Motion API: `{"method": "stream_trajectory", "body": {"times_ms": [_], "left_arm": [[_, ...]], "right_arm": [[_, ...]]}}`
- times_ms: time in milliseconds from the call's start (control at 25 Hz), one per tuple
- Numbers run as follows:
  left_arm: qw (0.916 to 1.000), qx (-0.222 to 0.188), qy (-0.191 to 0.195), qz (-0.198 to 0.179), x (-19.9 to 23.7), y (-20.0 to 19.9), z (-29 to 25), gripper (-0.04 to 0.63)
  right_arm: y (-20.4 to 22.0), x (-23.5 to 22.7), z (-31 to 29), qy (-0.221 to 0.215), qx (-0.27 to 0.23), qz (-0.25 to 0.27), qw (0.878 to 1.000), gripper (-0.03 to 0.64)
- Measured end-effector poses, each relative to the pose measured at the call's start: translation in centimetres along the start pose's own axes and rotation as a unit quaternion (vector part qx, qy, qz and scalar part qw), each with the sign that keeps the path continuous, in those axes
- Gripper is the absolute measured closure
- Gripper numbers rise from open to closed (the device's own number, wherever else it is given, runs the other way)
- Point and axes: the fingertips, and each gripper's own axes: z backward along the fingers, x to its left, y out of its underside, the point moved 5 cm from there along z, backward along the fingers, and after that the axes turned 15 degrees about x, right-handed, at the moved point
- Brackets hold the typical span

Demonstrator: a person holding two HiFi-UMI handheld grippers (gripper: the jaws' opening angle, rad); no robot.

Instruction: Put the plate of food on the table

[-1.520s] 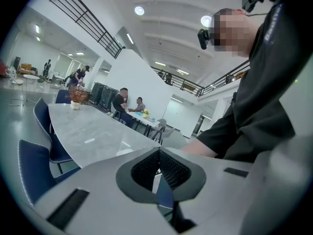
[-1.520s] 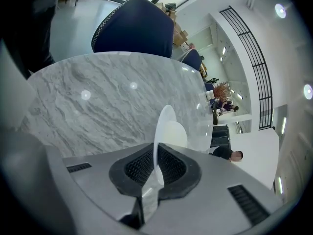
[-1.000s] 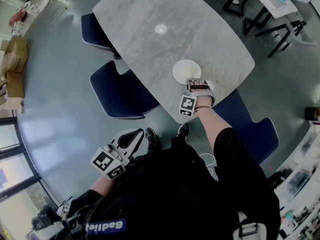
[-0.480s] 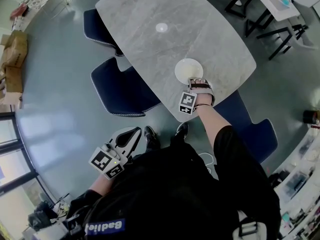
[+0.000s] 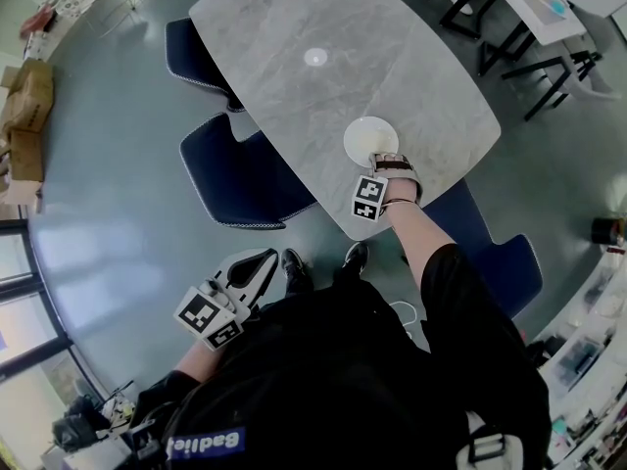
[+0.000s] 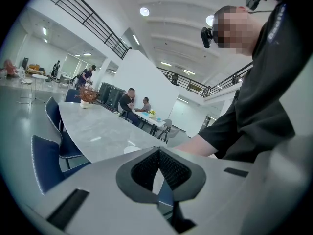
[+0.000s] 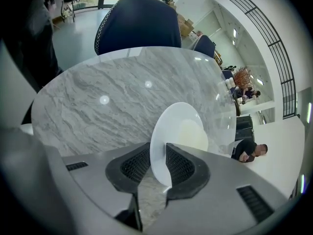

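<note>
Table [image 5: 294, 96]: grey marble top right in front of you, with the job all but done on it.
Plate [image 5: 370, 140]: it's down flat on the near end of the table, close to the edge on your side, food [image 7: 191, 133] showing as a pale patch in its middle.
Done: by the look of it, the placing itself; the plate seems to rest on the top by its own weight.
Left: draw your right hand back clear of the rim, no more as far as I can judge.
Right gripper [image 5: 387, 161]: your jaws have just been opening. The near rim of the plate stands between the pads, which look slack on it, not pinching.
Left gripper [image 5: 263, 262]: hanging low by your side, well away from the table, jaws together with nothing in them.
</note>
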Motion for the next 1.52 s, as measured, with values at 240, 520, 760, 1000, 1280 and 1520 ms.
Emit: {"method": "stream_trajectory", "body": {"times_ms": [240,520,760,1000,1280,1520], "left_arm": [[1.0000,-0.003,0.001,-0.003,-0.2,-0.1,0.5,0.588],[1.0000,-0.006,0.000,-0.001,0.0,0.1,1.2,0.588],[0.9999,-0.012,0.002,-0.007,0.2,0.0,1.4,0.588],[0.9993,-0.022,0.022,-0.021,-0.5,-0.9,1.0,0.588],[0.9975,-0.021,0.055,-0.039,-0.9,-1.8,0.1,0.588],[0.9937,-0.021,0.090,-0.064,-1.9,-2.6,-1.0,0.588]], "right_arm": [[0.4,0.3,0.3,-0.044,0.011,0.012,0.999,0.535],[0.6,0.3,0.6,-0.078,0.010,0.011,0.997,0.506],[0.6,0.3,1.7,-0.030,-0.002,-0.005,1.000,0.503],[1.9,1.4,4.7,-0.017,-0.010,-0.057,0.998,0.503],[2.8,3.3,8.4,-0.069,-0.050,-0.234,0.968,0.505],[2.5,4.7,13.2,-0.111,-0.135,-0.339,0.924,0.505]]}}
